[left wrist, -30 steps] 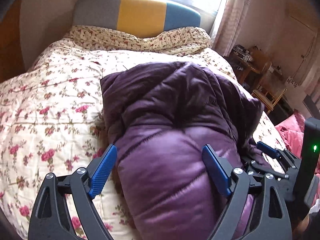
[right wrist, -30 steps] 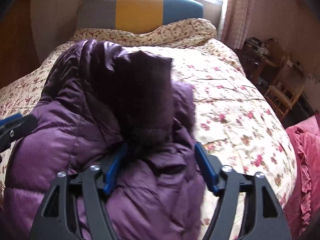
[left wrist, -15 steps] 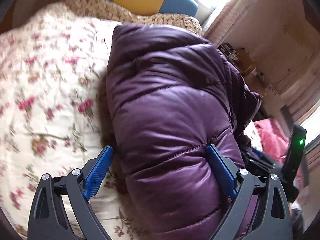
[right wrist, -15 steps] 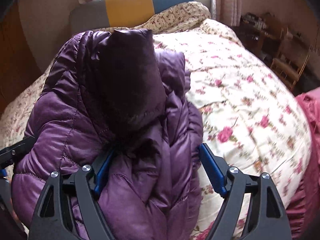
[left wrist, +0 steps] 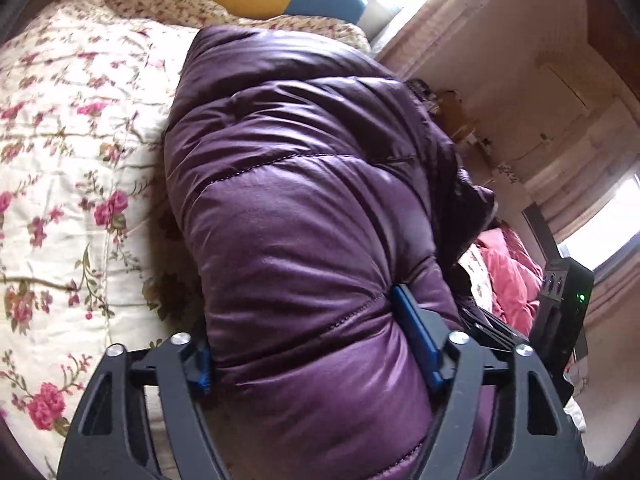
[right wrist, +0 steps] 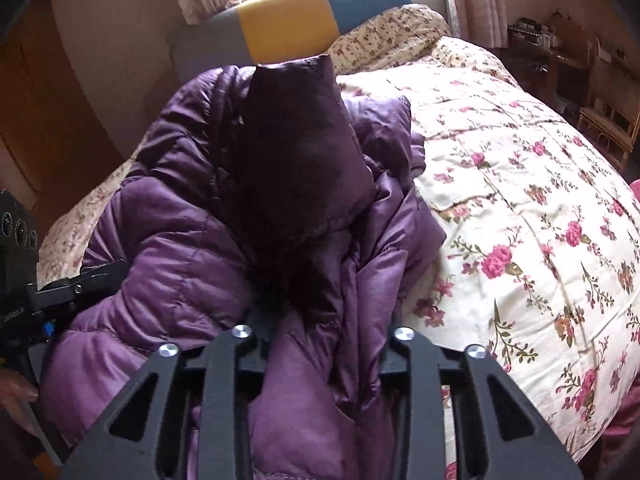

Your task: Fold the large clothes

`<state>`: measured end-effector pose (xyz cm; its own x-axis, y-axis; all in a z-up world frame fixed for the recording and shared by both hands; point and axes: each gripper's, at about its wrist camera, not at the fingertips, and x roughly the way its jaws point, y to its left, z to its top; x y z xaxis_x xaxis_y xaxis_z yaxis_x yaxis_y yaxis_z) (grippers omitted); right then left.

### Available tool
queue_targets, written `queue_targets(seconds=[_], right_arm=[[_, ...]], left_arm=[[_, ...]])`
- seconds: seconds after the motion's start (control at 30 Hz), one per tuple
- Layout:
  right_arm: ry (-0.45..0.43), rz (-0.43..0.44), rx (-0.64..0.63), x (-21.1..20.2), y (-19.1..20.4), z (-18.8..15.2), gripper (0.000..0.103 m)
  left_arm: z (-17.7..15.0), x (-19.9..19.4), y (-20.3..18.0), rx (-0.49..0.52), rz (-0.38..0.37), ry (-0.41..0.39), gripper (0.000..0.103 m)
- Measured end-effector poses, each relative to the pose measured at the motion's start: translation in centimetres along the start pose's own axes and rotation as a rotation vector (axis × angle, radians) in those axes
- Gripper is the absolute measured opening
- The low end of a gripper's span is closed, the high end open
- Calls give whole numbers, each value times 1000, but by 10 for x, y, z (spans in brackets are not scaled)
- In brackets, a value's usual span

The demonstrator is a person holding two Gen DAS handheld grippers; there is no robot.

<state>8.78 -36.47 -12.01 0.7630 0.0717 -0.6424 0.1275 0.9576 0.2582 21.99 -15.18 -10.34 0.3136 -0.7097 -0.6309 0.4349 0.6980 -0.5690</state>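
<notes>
A puffy purple down jacket [left wrist: 304,208] lies bundled on a floral bedspread [left wrist: 60,152]. My left gripper [left wrist: 316,340] straddles the jacket's near end, its jaws closing, and both blue pads dent the padded fabric. In the right wrist view the same jacket [right wrist: 200,240] shows its dark lining and crumpled folds. My right gripper [right wrist: 324,320] has its jaws closing on a bunch of those folds, and its pads are buried in the cloth. The left gripper's body [right wrist: 60,292] shows at the left edge, with a hand [right wrist: 16,396] below it.
The bed's headboard [right wrist: 296,28] is grey, yellow and blue, with a floral pillow [right wrist: 392,36] in front. A pink blanket [left wrist: 508,280] lies past the bed's right side. A wooden shelf [right wrist: 552,56] and wicker chair [right wrist: 608,124] stand by the right wall.
Both grippers have tilted down toward the jacket and closed in on it. The left pads now press into the padded end, and the right pads have sunk into the folds.
</notes>
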Motion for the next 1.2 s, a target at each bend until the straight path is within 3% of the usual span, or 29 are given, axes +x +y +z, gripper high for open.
queue_targets(seconds=[0.17,0.27,0.6,0.9,1.03,1.2], right_arm=[[-5,32,-26,-2,24,4,24],[0,83,-72,6,59,10,24],[42,260,-260,52,206,17,24],[98,340,-403,92,311,1,24],[92,304,-446,97,325,-10,26],[70,272,-463,105,326,-29,27]], left_arm=[[5,-21,5,25,-19,-31,65],[9,-46,18,18,-8,-72,65],[8,-156,93,-45,168,-239,65],[-20,-229,165,-185,293,-334,65],[-41,-227,187,-266,326,-323,68],[-62,-211,182,-262,406,-345,74]])
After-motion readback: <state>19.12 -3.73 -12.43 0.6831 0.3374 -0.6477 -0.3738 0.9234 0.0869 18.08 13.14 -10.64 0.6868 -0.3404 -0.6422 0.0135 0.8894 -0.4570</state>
